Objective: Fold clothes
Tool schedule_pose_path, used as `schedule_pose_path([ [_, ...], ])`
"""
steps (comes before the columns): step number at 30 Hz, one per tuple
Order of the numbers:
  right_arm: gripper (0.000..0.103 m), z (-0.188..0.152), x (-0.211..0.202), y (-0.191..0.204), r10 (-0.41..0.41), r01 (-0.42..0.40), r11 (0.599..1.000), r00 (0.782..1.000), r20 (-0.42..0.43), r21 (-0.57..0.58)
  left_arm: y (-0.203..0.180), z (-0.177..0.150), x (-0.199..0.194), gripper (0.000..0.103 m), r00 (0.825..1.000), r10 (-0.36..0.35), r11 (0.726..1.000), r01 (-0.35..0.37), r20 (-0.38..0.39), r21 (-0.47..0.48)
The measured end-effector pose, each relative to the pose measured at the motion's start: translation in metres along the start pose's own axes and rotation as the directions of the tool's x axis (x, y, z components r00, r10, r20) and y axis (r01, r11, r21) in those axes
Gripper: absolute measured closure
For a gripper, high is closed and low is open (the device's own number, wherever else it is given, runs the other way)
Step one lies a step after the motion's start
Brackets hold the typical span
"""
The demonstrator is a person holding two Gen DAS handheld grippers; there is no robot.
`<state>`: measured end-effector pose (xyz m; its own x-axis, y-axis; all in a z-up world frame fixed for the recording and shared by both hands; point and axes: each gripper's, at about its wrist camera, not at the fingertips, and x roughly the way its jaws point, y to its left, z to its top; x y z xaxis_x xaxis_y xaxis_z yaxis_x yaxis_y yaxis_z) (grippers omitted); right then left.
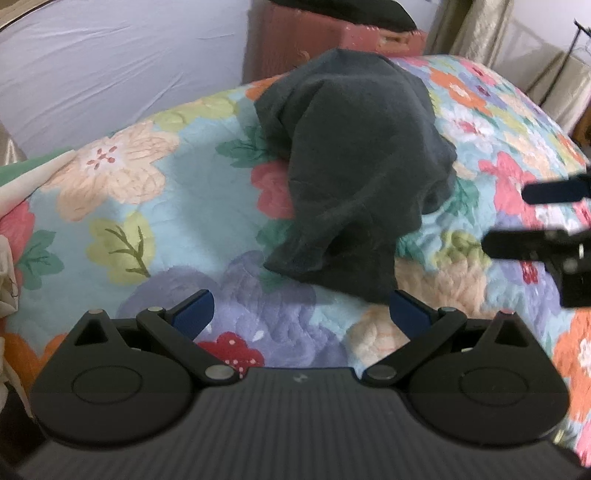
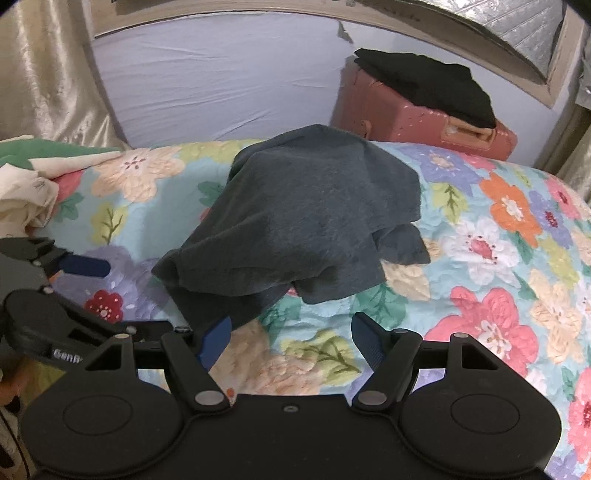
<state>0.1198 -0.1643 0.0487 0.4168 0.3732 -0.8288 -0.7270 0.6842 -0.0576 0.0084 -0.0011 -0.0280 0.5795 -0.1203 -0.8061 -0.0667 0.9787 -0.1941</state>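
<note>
Progress near zero from what I see: dark grey garment point(image 1: 354, 177) sits crumpled mid-frame on the floral quilt point(image 1: 155, 206), unfolded, with my left gripper point(image 1: 301, 314) and right gripper point(image 2: 291, 339) both spread wide, gripping nothing, so spreading and every fold remain.

Floral quilt point(image 2: 480, 236) spread over bed, filling lower frame. Pale lilac sheet point(image 2: 207, 81) stretched behind it, upper centre. Pink suitcase point(image 2: 399, 110) seen upper right, topped by black folded fabric point(image 2: 436, 85). Shiny beige curtain point(image 2: 44, 81) hung at upper left. Silver brick-patterned panel point(image 2: 517, 29) seen top right.
</note>
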Motion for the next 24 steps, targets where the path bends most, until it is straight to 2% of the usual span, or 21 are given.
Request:
schedule_pose_path([
  [5, 0.024, -0.001, 0.005, -0.017, 0.079, -0.080, 0.997, 0.995, 0.068, 0.017, 0.024, 0.007, -0.005, 0.000, 0.994, -0.071, 0.987, 0.082, 0.085, -0.138],
  [9, 0.021, 0.012, 0.016, -0.053, 0.163, -0.183, 0.968, 0.979, 0.121, 0.170, 0.036, 0.019, 0.005, 0.003, 0.978, -0.150, 0.963, 0.177, 0.145, -0.201],
  [11, 0.021, 0.020, 0.025, -0.072, 0.196, -0.231, 0.933, 0.969, 0.149, 0.277, 0.042, 0.025, 0.011, 0.009, 0.966, -0.190, 0.946, 0.229, 0.177, -0.230],
  [13, 0.017, 0.029, 0.038, -0.092, 0.236, -0.286, 0.877, 0.956, 0.172, 0.386, 0.040, 0.037, 0.021, 0.010, 0.951, -0.239, 0.933, 0.281, 0.194, -0.227],
  [15, 0.013, 0.038, 0.059, -0.106, 0.299, -0.343, 0.814, 0.939, 0.169, 0.469, 0.033, 0.046, 0.034, 0.010, 0.948, -0.255, 0.933, 0.293, 0.192, -0.208],
  [19, 0.013, 0.047, 0.108, -0.115, 0.399, -0.396, 0.706, 0.907, 0.132, 0.587, 0.032, 0.041, 0.068, 0.010, 0.953, -0.276, 0.919, 0.300, 0.126, -0.254],
  [21, 0.010, 0.043, 0.140, -0.113, 0.459, -0.391, 0.647, 0.885, 0.075, 0.654, 0.033, 0.033, 0.084, 0.011, 0.945, -0.316, 0.910, 0.326, 0.079, -0.255],
  [22, 0.010, 0.039, 0.154, -0.109, 0.469, -0.378, 0.642, 0.882, 0.047, 0.667, 0.033, 0.029, 0.086, 0.011, 0.943, -0.319, 0.913, 0.332, 0.092, -0.236],
  [24, 0.007, 0.036, 0.157, -0.095, 0.436, -0.379, 0.681, 0.897, 0.070, 0.627, 0.032, 0.029, 0.087, 0.012, 0.944, -0.312, 0.913, 0.329, 0.106, -0.242],
])
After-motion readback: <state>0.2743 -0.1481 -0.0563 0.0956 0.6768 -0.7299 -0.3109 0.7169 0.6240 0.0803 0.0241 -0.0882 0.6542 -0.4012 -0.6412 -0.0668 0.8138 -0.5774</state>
